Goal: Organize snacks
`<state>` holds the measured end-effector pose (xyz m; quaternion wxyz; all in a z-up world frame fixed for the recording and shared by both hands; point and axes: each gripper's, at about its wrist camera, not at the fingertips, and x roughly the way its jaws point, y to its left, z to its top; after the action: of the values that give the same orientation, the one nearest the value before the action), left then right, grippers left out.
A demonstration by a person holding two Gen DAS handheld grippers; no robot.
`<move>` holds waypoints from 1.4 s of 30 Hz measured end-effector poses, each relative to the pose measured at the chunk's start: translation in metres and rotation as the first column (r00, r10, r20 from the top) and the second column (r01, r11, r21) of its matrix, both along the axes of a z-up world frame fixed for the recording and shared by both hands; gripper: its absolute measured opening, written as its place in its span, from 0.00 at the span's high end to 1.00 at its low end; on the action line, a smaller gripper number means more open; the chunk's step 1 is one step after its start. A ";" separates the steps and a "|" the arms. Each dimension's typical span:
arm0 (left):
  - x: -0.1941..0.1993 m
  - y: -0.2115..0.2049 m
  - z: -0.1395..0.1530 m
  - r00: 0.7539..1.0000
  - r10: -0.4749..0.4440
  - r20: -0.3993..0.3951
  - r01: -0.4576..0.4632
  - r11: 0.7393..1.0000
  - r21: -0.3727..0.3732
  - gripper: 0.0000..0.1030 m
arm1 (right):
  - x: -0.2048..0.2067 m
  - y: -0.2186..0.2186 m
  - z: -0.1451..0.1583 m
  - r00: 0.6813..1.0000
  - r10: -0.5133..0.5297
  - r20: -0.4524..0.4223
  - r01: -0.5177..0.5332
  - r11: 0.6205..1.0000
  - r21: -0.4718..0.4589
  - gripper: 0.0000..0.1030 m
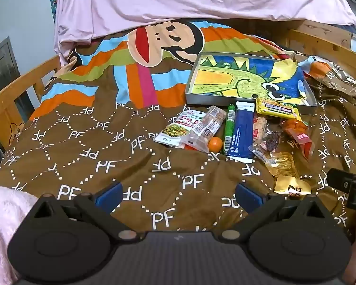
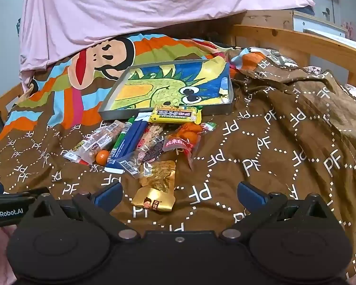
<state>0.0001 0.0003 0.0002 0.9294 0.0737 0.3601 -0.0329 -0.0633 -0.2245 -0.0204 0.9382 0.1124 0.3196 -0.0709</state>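
**Snacks heaped beside an empty tray**

Both grippers hung over the bed with their jaws spread wide, nothing between them. The left gripper (image 1: 178,193) faced bare brown quilt (image 1: 95,154); the right gripper (image 2: 179,193) sat just behind a gold packet (image 2: 154,201). The snacks (image 2: 140,142) lay piled on the quilt against the near rim of the dinosaur-print tray (image 2: 168,114), a yellow bar (image 2: 175,115) leaning on that rim.

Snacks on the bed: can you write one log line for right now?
snacks: piled on blanket | tray: empty | hand-held grippers: both open, holding nothing
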 end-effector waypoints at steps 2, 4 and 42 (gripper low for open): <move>0.000 0.000 0.000 1.000 0.000 0.002 0.000 1.000 0.000 0.00 | 0.000 0.000 0.000 1.000 0.000 0.000 0.000 1.000 0.002 0.01; 0.000 0.000 0.000 1.000 0.000 0.002 0.000 1.000 0.002 0.00 | 0.000 0.000 0.000 1.000 0.002 0.001 -0.002 1.000 0.001 0.01; 0.000 -0.001 0.000 1.000 0.002 -0.004 -0.002 1.000 0.006 0.00 | 0.004 -0.002 -0.003 0.999 0.002 -0.037 -0.002 1.000 0.013 0.01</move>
<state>0.0005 -0.0003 0.0000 0.9284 0.0760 0.3624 -0.0311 -0.0595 -0.2265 -0.0233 0.9315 0.1169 0.3374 -0.0698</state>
